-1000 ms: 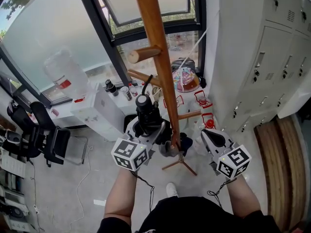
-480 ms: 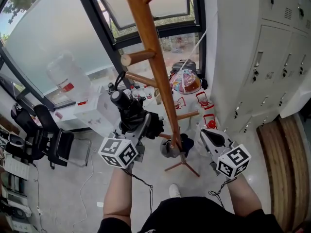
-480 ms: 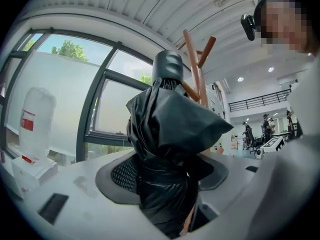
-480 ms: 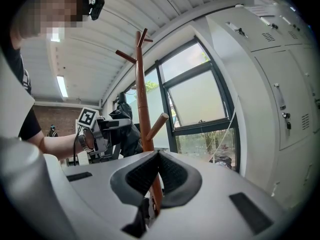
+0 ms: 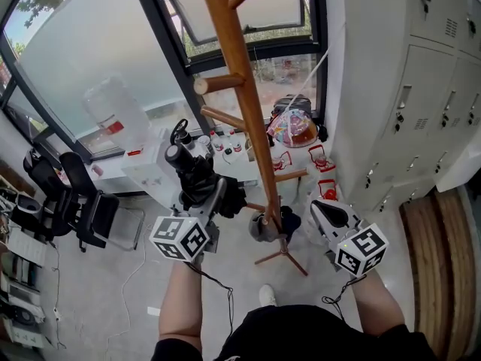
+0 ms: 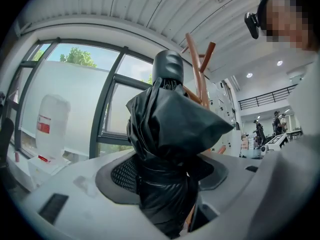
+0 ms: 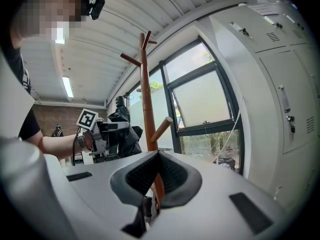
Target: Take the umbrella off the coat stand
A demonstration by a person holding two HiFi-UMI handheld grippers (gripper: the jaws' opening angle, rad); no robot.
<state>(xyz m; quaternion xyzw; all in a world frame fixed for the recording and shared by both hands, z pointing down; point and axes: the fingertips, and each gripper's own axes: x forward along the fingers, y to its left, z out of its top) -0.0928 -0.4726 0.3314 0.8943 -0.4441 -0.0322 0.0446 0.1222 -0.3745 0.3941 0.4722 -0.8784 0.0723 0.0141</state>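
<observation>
At the far left stand a black office chair (image 5: pixel 83 209) and a large clear plastic water jug (image 5: pixel 113 111), both well apart from your work. Next comes your left gripper (image 5: pixel 212 200): its tongs are clamped round the middle of the black folded fabric umbrella (image 5: pixel 192 173), which stands roughly upright in the grip with its round handle cap on top. The left gripper view shows the pads pressing the bunched canopy on both sides. The umbrella now sits beside the tall brown wooden coat stand (image 5: pixel 240 74), to its left, and no view shows it resting on any peg. I judge the lift-off done in substance and the step in hand to be carrying it clear. Hold the clamp firm, since slack fabric can slide under the pads. Keep the umbrella upright and draw it away from the pole on the open side, because the short wooden peg (image 5: pixel 218 83) juts out leftward above it and the wrist loop at the handle could catch there. Avoid swinging the lower end into the stand's base. On the other side of the pole, your right gripper (image 5: pixel 325 213) hangs near the stand's foot. Its tongs appear drawn together at the tips with nothing clamped; keep it off the pole unless the stand rocks. Pale grey metal lockers (image 5: pixel 421 89) line the right edge, away from the work.
</observation>
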